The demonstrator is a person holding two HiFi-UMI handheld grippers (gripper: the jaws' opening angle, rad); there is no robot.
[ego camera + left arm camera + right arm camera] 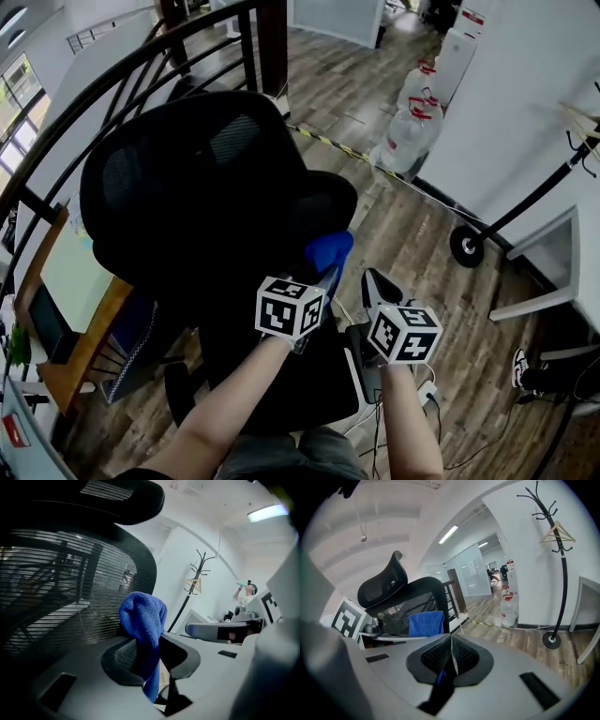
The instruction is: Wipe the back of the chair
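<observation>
The black mesh office chair (187,187) stands in front of me with its back (70,597) toward my grippers and its headrest (384,585) on top. My left gripper (150,651) is shut on a blue cloth (140,618), and the cloth (328,251) lies against the right edge of the chair back. In the right gripper view the cloth (425,623) hangs flat beside the mesh. My right gripper (451,656) is shut with nothing between its pads. It hovers just right of the left gripper (330,272), away from the chair.
A black coat rack (555,550) stands at the right by a white wall, its base (466,246) on the wood floor. Large water bottles (412,117) stand farther back. A black railing (94,84) curves behind the chair, and a wooden desk (66,309) sits at the left.
</observation>
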